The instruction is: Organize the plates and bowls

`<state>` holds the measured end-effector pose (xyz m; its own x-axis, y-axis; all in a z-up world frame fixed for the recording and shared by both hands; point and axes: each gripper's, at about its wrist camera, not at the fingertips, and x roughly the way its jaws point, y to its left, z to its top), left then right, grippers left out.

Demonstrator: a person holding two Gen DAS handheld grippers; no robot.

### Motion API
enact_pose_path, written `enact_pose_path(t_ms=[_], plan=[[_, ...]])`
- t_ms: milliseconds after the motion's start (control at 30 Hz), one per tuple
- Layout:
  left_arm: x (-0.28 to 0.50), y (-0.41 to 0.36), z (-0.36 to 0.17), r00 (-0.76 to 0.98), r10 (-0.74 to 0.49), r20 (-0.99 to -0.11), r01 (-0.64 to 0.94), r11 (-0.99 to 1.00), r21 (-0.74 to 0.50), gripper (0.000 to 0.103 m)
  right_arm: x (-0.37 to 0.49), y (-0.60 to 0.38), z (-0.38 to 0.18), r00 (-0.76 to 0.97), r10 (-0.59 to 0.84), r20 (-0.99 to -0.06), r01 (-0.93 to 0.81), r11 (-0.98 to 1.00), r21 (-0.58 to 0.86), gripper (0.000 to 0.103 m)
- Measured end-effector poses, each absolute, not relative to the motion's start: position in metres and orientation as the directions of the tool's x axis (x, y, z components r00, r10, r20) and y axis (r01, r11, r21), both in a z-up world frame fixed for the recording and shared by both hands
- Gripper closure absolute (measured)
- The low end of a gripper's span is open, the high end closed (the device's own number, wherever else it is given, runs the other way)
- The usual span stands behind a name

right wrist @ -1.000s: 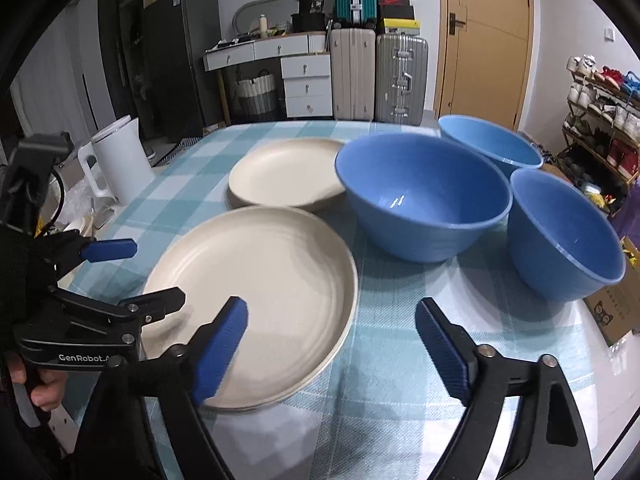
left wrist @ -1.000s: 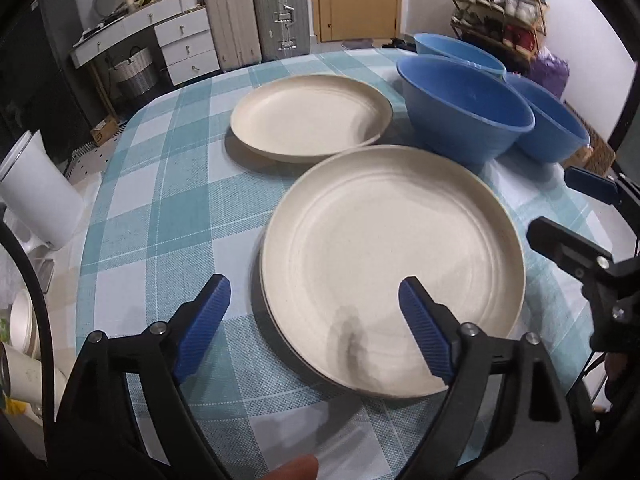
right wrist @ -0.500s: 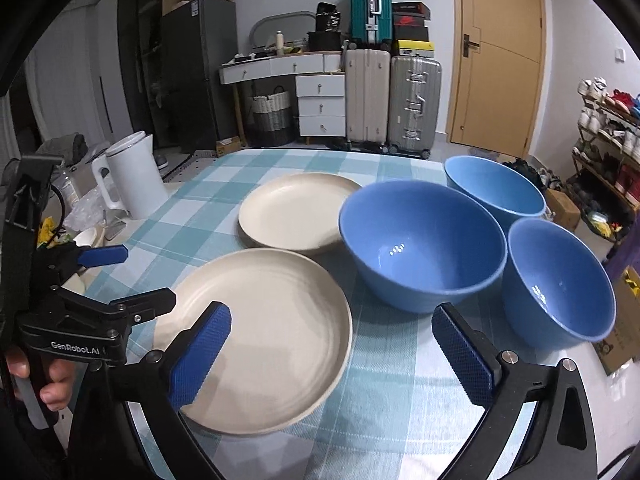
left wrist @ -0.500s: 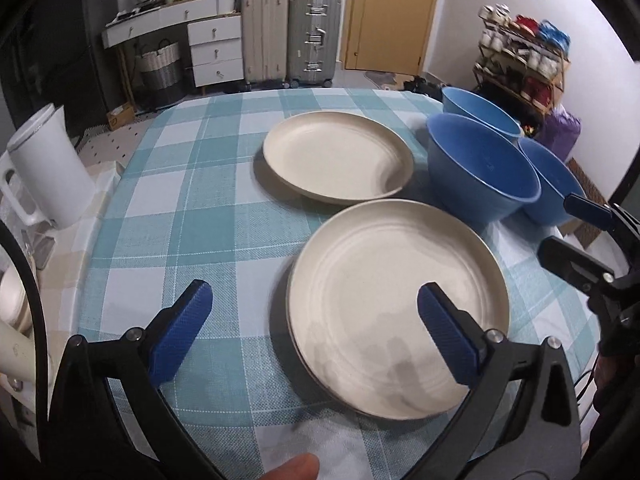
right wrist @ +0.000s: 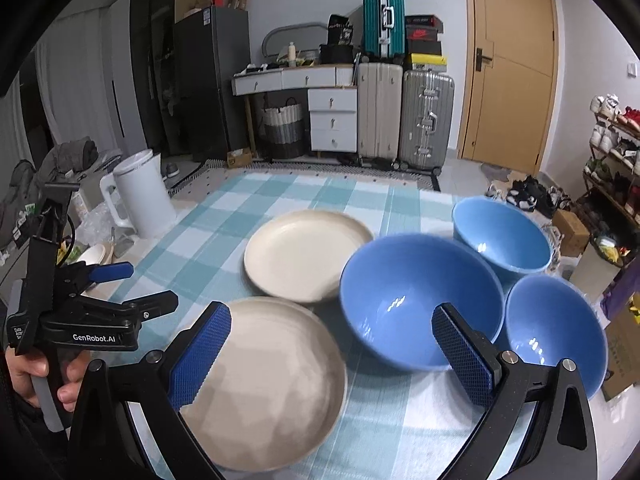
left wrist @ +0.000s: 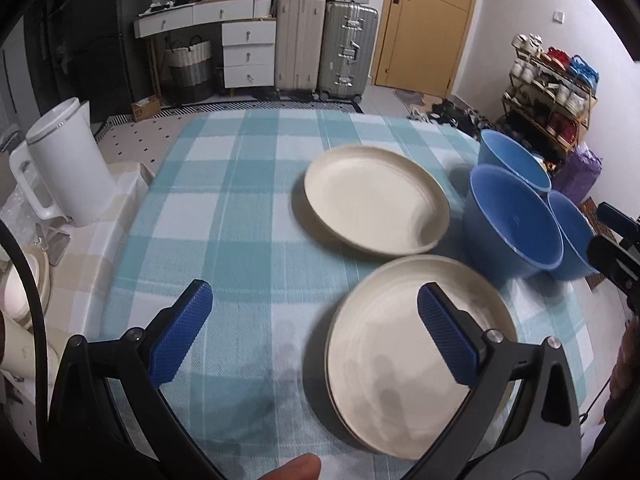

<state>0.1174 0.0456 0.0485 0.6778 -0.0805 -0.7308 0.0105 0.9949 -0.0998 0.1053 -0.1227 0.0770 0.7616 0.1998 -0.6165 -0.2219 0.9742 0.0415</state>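
A: The near plate [left wrist: 416, 364] lies just ahead of the left claw [left wrist: 312, 332], under its right finger; the big bowl [right wrist: 420, 300] lies ahead between the right claw's [right wrist: 328, 356] fingers.

B: Both claws are spread and empty. A careless reach could knock the small bowls [right wrist: 556, 332] together beside it.

Plates [right wrist: 280, 320] left of bowls [right wrist: 420, 300]

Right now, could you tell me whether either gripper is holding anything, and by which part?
Nothing is held. The left gripper and right gripper both stand open above the table, with no plate or bowl between their pads.
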Motion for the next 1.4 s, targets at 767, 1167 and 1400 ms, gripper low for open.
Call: enact_pose_path(t_ms=[767,1167,1400], plan=[[0.186,0.064,0.066,0.678,-0.026,-0.735,-0.059,0.994,-0.090,0.001,0.185,-0.135,0.109,0.727,0.193,-0.659,-0.270,0.963,-0.015,0.001],[0.226,0.074,0.050,0.649,-0.016,-0.760,-0.083,0.992,-0.092,0.001,0.237,-0.138,0.106,0.695,0.192,-0.693,-0.282,0.959,-0.018,0.001],[0.243,0.080,0.036,0.625,-0.017,-0.780,-0.088,0.992,-0.092,0.001,0.270,-0.134,0.088,0.621,0.225,-0.750,-0.314,0.949,0.025,0.001]])
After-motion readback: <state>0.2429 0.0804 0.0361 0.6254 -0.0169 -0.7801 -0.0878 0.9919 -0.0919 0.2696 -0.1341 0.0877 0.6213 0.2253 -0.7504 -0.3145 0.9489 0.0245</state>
